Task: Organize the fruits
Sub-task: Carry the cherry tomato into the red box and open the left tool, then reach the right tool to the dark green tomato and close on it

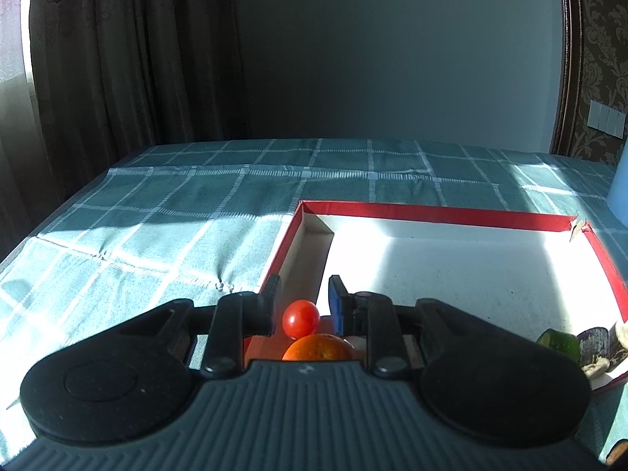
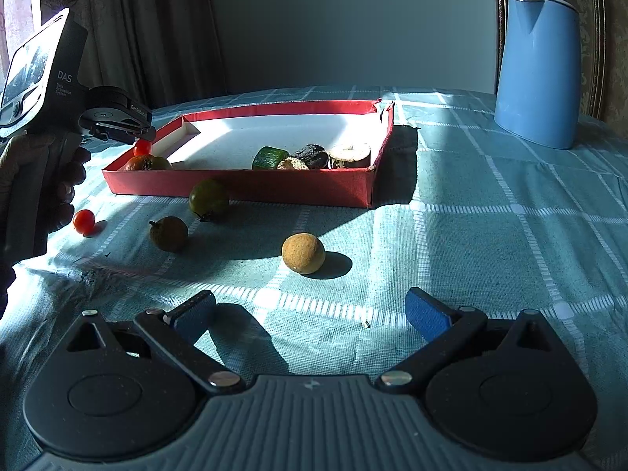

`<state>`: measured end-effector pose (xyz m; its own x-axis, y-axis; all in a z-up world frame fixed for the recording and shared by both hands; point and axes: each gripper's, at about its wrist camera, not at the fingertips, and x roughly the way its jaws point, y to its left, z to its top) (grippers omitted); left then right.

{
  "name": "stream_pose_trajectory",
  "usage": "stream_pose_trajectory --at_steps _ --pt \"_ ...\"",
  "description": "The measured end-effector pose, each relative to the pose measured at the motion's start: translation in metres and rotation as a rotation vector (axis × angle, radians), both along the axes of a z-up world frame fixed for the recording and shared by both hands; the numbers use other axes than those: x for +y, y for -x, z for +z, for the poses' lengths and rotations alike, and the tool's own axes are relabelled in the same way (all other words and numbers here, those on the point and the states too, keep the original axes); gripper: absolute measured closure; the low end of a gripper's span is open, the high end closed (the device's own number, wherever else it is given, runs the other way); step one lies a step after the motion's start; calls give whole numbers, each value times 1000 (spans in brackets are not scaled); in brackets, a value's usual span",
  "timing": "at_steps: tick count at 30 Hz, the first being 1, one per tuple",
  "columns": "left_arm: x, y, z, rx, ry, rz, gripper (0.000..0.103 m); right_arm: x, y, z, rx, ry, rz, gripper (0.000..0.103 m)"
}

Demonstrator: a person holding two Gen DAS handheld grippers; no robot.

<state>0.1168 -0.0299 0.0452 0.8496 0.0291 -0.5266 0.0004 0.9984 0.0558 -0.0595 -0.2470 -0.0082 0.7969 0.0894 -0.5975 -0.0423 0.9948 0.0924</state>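
Left claw [image 1: 301, 304] is pinching a cherry tomato [image 1: 301, 318] between its pads, hanging over the near-left corner of the red box [image 1: 431, 212]. Right under the claw an orange [image 1: 318, 347] sits in that corner. Off to its right, still inside the box, there's a green chunk [image 1: 559, 343] and some darker pieces. Right claw [image 2: 310, 314] is spread wide with nothing in it; ahead of it on the desk cloth [image 2: 490, 235] sit a tan round fruit [image 2: 303, 253], two greenish ones and another cherry tomato [image 2: 83, 221].
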Motion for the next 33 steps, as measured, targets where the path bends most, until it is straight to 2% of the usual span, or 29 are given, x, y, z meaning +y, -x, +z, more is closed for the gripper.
stream_pose_trajectory --at_steps 6,11,14,16,20,22,25,27,31,33 --pt "2 -8 -11 45 -14 7 79 0 0 0 0 -4 0 0" --pt "10 20 0 -5 4 -6 77 -2 -1 0 -2 -15 -1 0" --pt "21 48 6 -46 15 -11 63 -1 -1 0 -1 -11 0 0" --pt "33 72 7 -66 20 -3 46 -2 -1 -1 -3 -14 0 0" --pt "54 104 -1 -81 35 -2 32 -6 1 0 -19 -48 -1 0" --pt "63 114 -8 -94 24 14 17 -10 4 2 -39 -78 9 0" --pt "73 121 -18 -103 20 28 13 -13 8 11 -127 -129 31 0" --pt "75 118 -21 -86 16 46 9 -8 4 21 -161 -125 36 0" --pt "73 116 -25 -84 -16 65 6 4 -22 42 -140 -176 78 3" --pt "73 120 -25 -95 -15 55 4 16 -41 49 -103 -144 77 8"
